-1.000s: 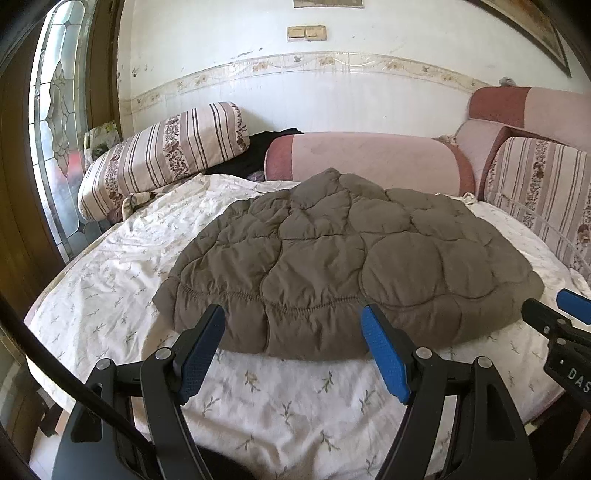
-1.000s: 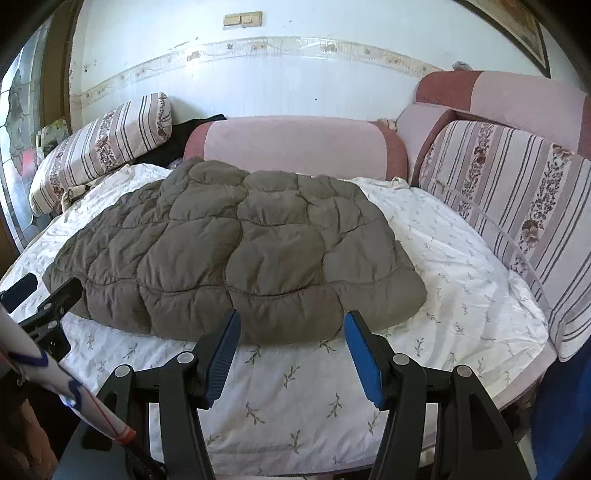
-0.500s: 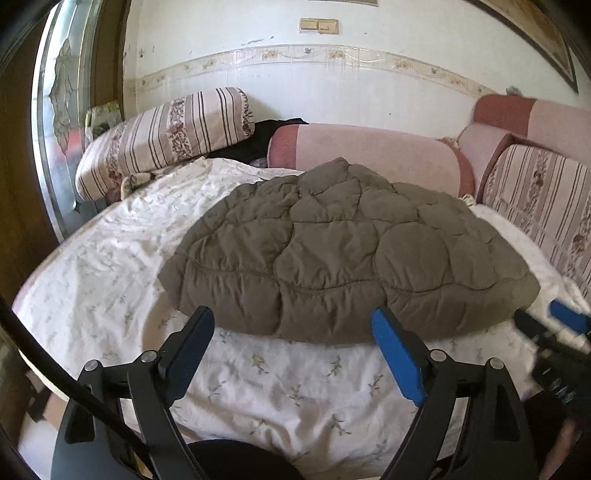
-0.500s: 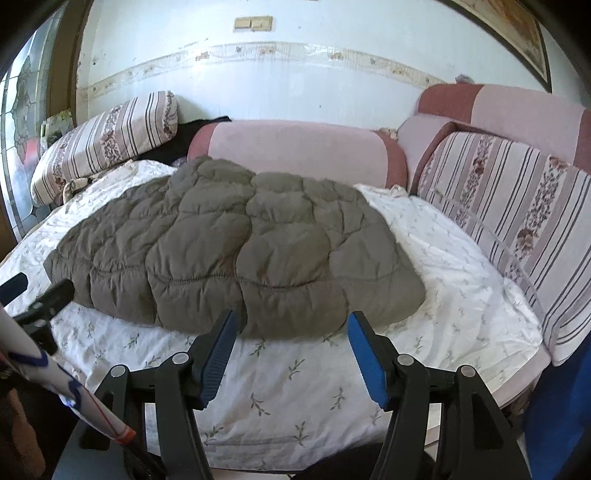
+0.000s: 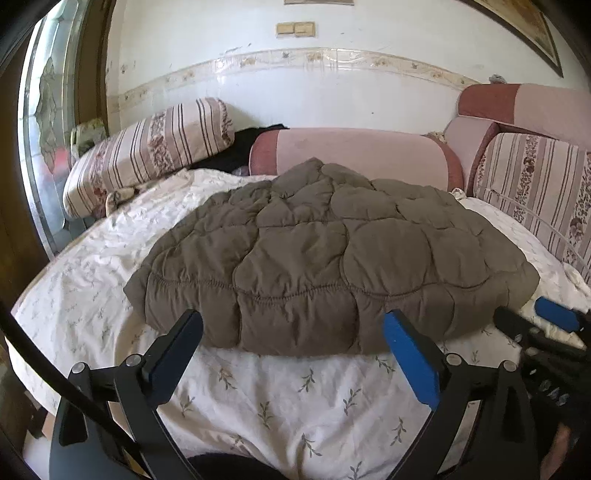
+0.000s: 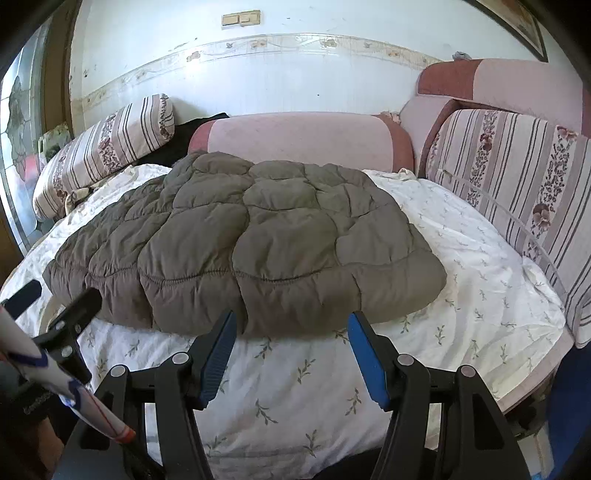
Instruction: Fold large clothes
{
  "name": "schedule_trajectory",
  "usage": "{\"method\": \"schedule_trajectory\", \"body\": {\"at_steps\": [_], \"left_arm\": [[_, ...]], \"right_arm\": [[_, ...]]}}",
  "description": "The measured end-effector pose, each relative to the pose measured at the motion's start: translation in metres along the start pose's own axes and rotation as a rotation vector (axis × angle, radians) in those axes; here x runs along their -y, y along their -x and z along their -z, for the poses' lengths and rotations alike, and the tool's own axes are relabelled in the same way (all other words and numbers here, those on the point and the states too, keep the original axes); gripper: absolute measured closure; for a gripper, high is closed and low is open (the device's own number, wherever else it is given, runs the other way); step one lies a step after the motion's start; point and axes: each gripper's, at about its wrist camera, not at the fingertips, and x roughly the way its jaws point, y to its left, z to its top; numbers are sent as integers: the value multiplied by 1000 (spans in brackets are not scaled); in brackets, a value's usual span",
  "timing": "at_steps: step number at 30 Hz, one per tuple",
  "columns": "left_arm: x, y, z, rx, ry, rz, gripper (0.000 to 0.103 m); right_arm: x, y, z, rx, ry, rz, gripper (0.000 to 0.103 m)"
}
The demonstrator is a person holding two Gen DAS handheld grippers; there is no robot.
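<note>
A brown quilted coat (image 5: 325, 258) lies spread flat on a bed (image 5: 295, 398) covered with a white sheet printed with small leaf sprigs. Its elasticated hem runs along the near edge, facing both grippers.

Left gripper (image 5: 291, 343): held just short of the coat's hem toward its left half, above the bare sheet. Its fingers (image 5: 410, 362) are spreading apart as they widen, and nothing lies between them; the pads touch neither coat nor sheet.

Right gripper (image 6: 291, 347): held just short of the hem toward the coat's right half. Its fingers (image 6: 365, 365) stand released, partly apart, with only sheet visible between them. In the left wrist view its blue-padded tip appears at the right edge, near the coat's right corner.

Background: a striped floral bolster (image 5: 147, 151) at the far left, a pink bolster (image 5: 354, 155) directly behind the coat, a striped cushion (image 6: 517, 177) along the right side, and a dark garment (image 5: 236, 147) between the two bolsters. A double wall switch (image 5: 295, 29) sits on the white wall above.
</note>
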Motion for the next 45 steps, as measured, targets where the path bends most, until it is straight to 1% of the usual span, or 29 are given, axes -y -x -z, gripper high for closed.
{"method": "schedule_trajectory", "body": {"at_steps": [3,5,7,12,13,18,23,27,31,37,45], "left_arm": [[-9,3,-2,2,33,-32,4],[-12,1,-4,-22,46,-83,3],[-10,-1,-4,-44,27,-99,3],[-4,2,-3,-71,-21,-115,3],[-3,4,-3,-73,-35,-125,3],[-2,17,-3,-68,-76,-147,3],[-7,26,-3,-44,-74,-185,3],[-8,23,0,-65,-73,-183,3],[-8,18,4,-86,-74,-159,3],[-5,5,13,-110,-86,-148,3],[-7,-8,17,-145,-66,-135,3]], "right_arm": [[-4,-7,1,-20,10,4,36],[-7,-9,3,-21,17,14,36],[-9,-9,3,-21,26,21,36],[-13,5,-1,26,65,72,36],[-13,9,-3,37,68,79,34],[-16,26,-9,71,81,90,31],[-25,39,-11,104,102,87,28],[-30,42,-9,112,116,90,27],[-29,41,-6,107,117,94,27],[-25,31,0,80,111,101,27],[-22,21,4,59,104,102,27]]}}
